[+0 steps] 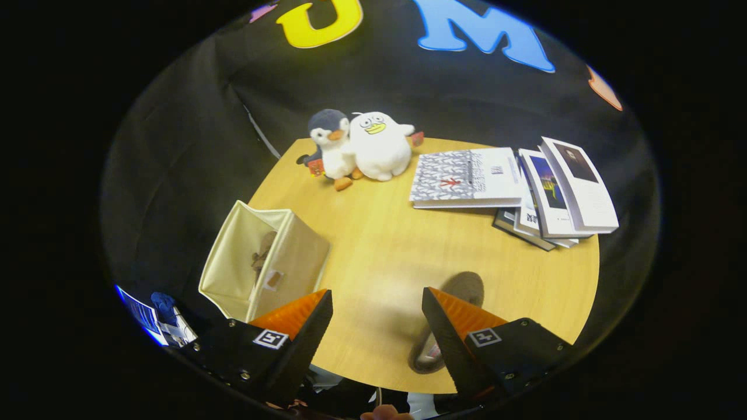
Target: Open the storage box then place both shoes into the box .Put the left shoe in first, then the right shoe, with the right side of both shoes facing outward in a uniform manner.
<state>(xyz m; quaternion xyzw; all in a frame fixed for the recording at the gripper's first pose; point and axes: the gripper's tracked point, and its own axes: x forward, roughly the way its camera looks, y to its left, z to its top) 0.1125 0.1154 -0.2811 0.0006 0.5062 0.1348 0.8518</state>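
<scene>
Surface: round light-wood table set against dark cloth walls; I am looking down on it from above.
Gripper: my gripper hangs over the near part of the table, fingers spread wide apart with nothing between them.
Storage box: cream fabric storage box stands open on the table beside and just beyond my left finger.
Box contents: I see one brown shoe inside it, lying along the inner wall.
Second shoe: another brown slip-on shoe lies on the tabletop, partly hidden behind my right finger, its toe showing just beyond the fingertip and its heel end below it.
Toys: grey-and-white plush penguin and white plush bird with a yellow beak sit touching each other at the far edge of the table.
Books: stack of paperback books fanned out on the far side, well apart from the box.
</scene>
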